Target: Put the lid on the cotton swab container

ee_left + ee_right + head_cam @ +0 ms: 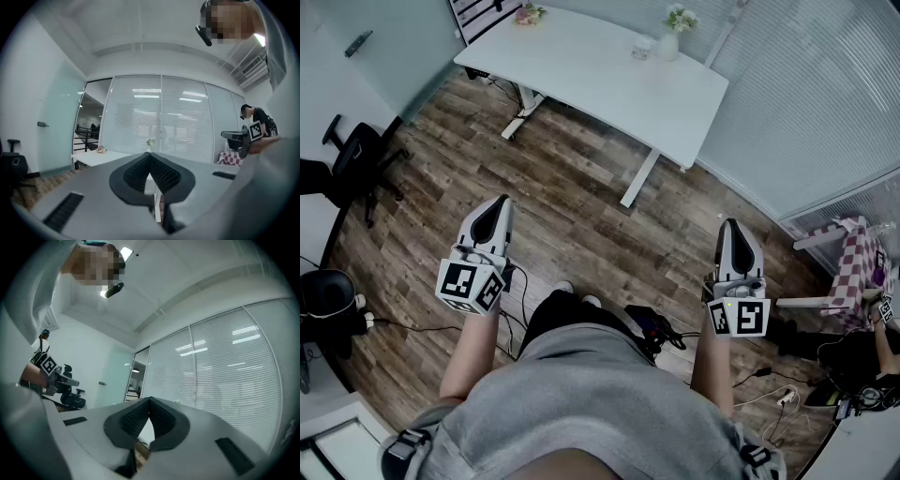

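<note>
Clearly nothing is in hand yet: the left gripper [500, 204] and the right gripper [728, 227] both have their jaws pressed together, empty, held out over the wood floor [581, 216]. Neither the swab container nor its lid can be made out; they may sit on the white table [600, 80] ahead. Best to step close first, then open the jaws before reaching.

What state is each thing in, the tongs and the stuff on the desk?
Left grey tongs: shut, empty.
Right grey tongs: shut, empty.
White vase of flowers: upright on the white desk.
Clear glass: upright on the desk.
White window blinds: lowered.
</note>
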Action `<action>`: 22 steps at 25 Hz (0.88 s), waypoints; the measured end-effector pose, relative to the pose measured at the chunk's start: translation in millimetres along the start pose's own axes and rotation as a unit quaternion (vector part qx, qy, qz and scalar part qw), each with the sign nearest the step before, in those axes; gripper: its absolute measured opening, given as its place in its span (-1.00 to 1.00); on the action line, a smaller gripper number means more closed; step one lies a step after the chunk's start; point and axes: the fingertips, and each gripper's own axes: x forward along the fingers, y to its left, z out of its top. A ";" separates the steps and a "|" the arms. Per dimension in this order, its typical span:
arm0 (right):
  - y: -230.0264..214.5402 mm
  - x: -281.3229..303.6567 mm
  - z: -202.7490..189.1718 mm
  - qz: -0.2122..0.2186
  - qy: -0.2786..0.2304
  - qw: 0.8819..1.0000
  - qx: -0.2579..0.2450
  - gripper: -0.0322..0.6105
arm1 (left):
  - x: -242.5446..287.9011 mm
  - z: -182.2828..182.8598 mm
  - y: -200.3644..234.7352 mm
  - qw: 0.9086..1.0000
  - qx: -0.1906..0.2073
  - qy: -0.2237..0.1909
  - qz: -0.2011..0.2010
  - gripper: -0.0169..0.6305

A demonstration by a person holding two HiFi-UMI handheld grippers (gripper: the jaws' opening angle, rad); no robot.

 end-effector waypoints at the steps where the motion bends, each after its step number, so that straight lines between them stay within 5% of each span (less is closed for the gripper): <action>1: 0.1 -1.5 0.7 0.001 0.000 1.000 0.000 -0.82 | -1.1 -0.5 -0.9 1.000 0.000 0.000 0.001 -0.93; 22: -5.0 5.7 3.5 0.010 0.000 1.000 0.013 -0.82 | 11.4 5.8 -7.9 1.000 0.028 -0.006 0.011 -0.93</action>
